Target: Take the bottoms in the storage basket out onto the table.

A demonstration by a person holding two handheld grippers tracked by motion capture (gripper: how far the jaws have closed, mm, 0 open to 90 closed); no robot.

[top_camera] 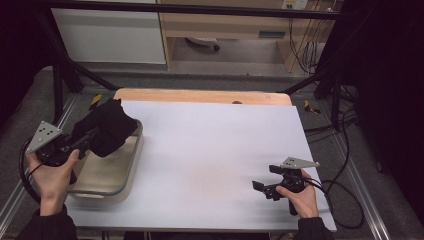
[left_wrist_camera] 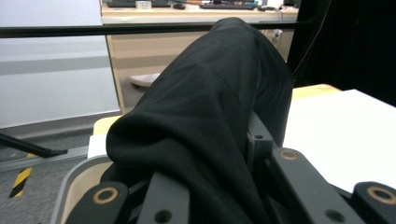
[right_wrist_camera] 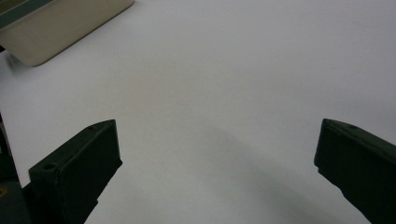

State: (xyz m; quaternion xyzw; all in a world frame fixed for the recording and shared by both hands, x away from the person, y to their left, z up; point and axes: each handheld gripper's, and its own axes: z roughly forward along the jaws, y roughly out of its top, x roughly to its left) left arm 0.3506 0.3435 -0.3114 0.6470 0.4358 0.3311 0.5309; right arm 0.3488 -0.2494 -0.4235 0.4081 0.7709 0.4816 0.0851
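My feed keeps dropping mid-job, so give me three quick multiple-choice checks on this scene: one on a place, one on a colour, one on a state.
1. Where is the black cloth?
A. Flat on the white table top
B. Lifted over the beige tub at the table's left edge
C. On the floor

2. What colour is the tub?
A. Red
B. Blue
C. Beige

3. How do the right tongs stand?
A. Open, with nothing between them
B. Shut on the cloth
C. Shut on the tub's rim

Key: 1 B, the high view shows the cloth bunched in the left tongs above the tub. 2 C, its wall is pale beige in the high view and the right gripper view. 3 A, the right gripper view shows the two jaws far apart with bare white table between them.
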